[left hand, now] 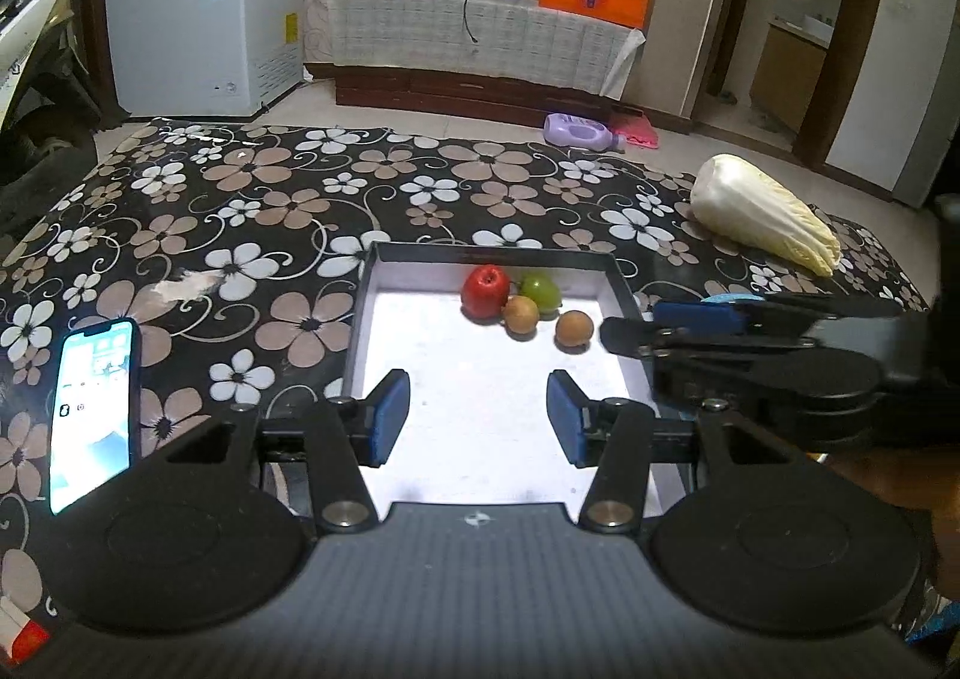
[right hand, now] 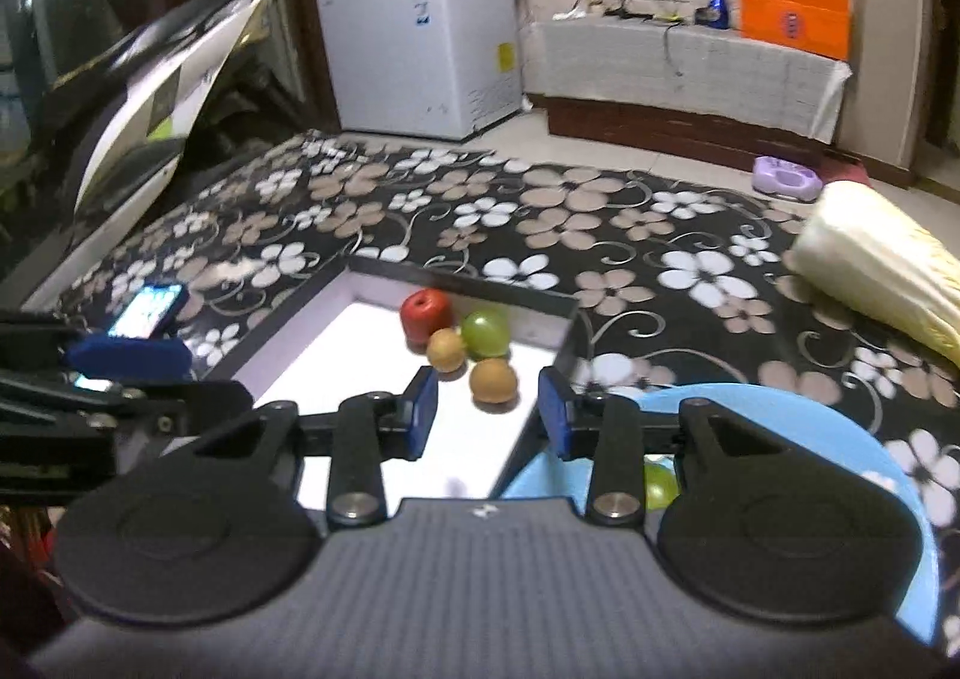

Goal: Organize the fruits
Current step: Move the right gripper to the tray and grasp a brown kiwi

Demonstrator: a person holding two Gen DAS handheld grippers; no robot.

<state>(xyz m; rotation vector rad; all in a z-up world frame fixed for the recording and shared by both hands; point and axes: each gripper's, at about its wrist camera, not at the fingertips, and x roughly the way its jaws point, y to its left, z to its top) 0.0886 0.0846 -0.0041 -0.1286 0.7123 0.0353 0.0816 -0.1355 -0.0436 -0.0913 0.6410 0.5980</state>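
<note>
Fruits sitting in the white tray [left hand: 618,283].
I'm watching a red apple [left hand: 485,290], green fruit [left hand: 540,292] and two brown fruits [left hand: 521,314] clustering there; left gripper [left hand: 478,418] and right gripper [right hand: 487,415] are hovering spread, pinching nothing.

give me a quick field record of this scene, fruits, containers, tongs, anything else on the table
surface: black floral tablecloth
tray: shallow white box with dark rim
fruit in tray: red apple; green apple; two brown round fruits
plate: light blue round plate, green fruit on it
left tongs: open, empty
right tongs: open, empty
other: napa cabbage; lit smartphone
</note>
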